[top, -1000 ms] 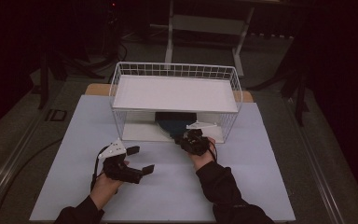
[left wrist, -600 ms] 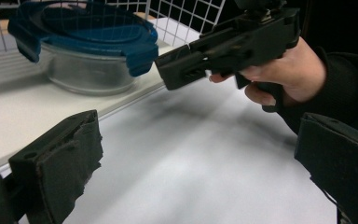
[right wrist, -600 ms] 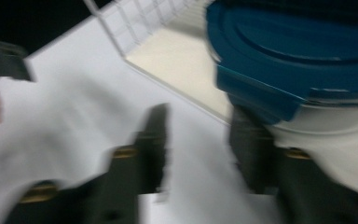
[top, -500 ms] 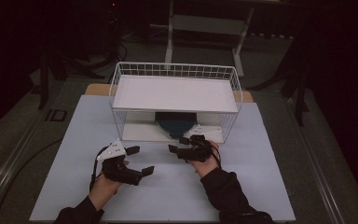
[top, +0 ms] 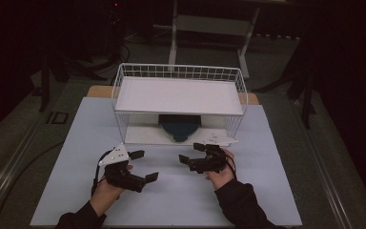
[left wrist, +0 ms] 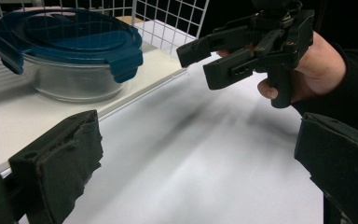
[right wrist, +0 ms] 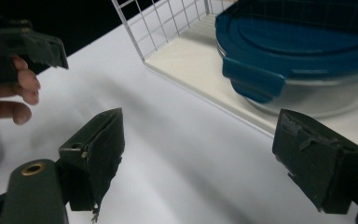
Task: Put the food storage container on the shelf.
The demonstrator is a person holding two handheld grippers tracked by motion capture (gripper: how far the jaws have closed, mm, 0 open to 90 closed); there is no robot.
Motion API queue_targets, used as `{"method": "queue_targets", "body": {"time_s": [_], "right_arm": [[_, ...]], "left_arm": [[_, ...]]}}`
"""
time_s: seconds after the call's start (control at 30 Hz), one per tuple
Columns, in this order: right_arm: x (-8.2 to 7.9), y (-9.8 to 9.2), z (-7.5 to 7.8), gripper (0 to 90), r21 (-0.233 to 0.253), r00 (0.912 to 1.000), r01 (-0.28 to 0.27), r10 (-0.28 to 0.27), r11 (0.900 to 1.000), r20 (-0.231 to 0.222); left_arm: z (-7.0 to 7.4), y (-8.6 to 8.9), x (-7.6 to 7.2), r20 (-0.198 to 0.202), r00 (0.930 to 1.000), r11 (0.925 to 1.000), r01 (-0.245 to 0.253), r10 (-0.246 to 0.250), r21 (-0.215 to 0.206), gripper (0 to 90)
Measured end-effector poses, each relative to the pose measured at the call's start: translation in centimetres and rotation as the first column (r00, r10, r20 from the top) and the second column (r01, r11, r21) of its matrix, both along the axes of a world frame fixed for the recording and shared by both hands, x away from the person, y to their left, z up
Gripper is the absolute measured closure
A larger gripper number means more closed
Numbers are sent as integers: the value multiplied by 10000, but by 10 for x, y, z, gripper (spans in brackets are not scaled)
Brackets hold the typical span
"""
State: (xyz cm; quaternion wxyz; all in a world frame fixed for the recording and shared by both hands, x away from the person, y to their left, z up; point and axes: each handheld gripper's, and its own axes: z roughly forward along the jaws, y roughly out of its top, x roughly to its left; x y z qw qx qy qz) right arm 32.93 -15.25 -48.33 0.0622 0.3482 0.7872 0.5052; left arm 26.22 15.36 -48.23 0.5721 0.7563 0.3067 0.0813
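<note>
Blue-lidded and clear-walled, the container [left wrist: 70, 56] sits on the lower shelf of the white wire rack [top: 178, 74], which stands toward the far edge of the desk [top: 267, 191]; the container is under the upper shelf, close to the shelf's front lip.

Left to right: the left gripper [top: 145, 166] hovers over the near-left part of the desk, its fingers [left wrist: 60, 163] spread wide and pinching nothing. The right gripper [top: 193, 153] is near the middle of the desk, just in front of the rack's opening, fingers [right wrist: 98, 149] likewise spread and empty.

The work in hand looks like fetching the container out of the rack. To do it well, I would bring both grippers in low and level under the upper shelf, one to each side of the container, and close on the glass wall just beneath the lid's clips rather than on the clips themselves, which could pop. Draw it straight toward the near edge, keeping it flat so it clears the shelf lip and the wire.

Against the frame half a second back, the right gripper has drawn slightly away from the rack, toward the near edge; the left has hardly shifted. In the dim high view the container is partly shadowed, so whether it has moved is hard to judge; probably not.
</note>
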Motion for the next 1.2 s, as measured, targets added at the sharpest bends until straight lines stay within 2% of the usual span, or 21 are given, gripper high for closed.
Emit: {"method": "queue_targets", "body": {"time_s": [0.37,0.63,1.1,1.2], "right_arm": [[-17,-25,0,166,-89,9995,218,-216,9997,237],[-36,-45,4,167,-136,9978,385,-377,9992,548],[-60,-84,-3,169,-132,9946,987,-982,9950,324],[-63,-90,-6,170,-309,9922,1139,-1121,9930,552]], "left_arm": [[2,4,-5,8,10000,10000,10,-10,37,9],[1,10,-11,19,10000,9999,-57,57,106,9],[-2,10,-16,44,10000,9996,87,-89,286,9],[-3,9,-15,40,9999,9996,150,-151,244,9]]}}
